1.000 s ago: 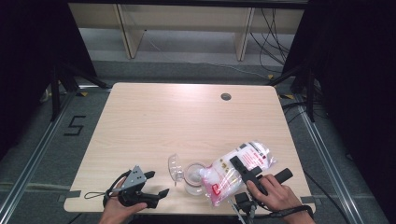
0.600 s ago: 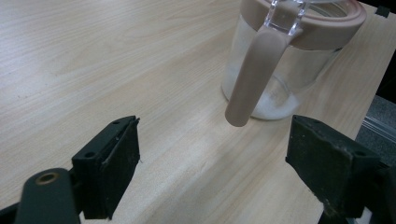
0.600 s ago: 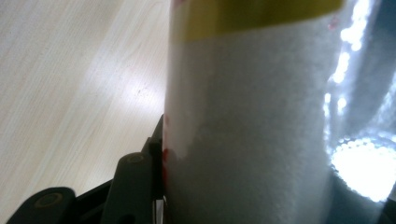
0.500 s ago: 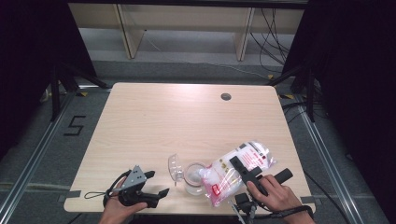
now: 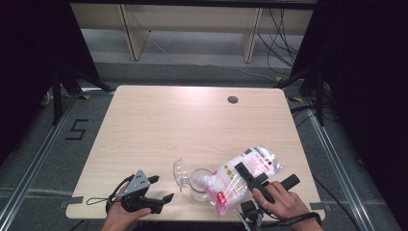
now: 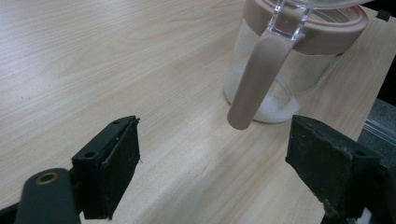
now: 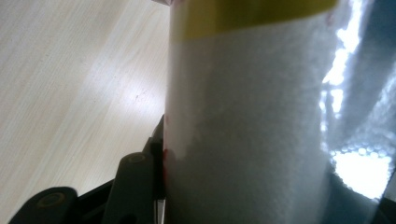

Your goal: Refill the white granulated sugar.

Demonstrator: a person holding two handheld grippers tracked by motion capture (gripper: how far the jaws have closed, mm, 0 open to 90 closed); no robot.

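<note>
Altogether one jar (image 5: 199, 183), one bag (image 5: 243, 175) pinched by right claw (image 5: 251, 179), left claw (image 5: 156, 190) spread

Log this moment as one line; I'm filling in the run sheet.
right gripper: shut on bag of white granules, tipped over jar mouth | left gripper: open, beside glass jar | jar lid: flipped open
</note>
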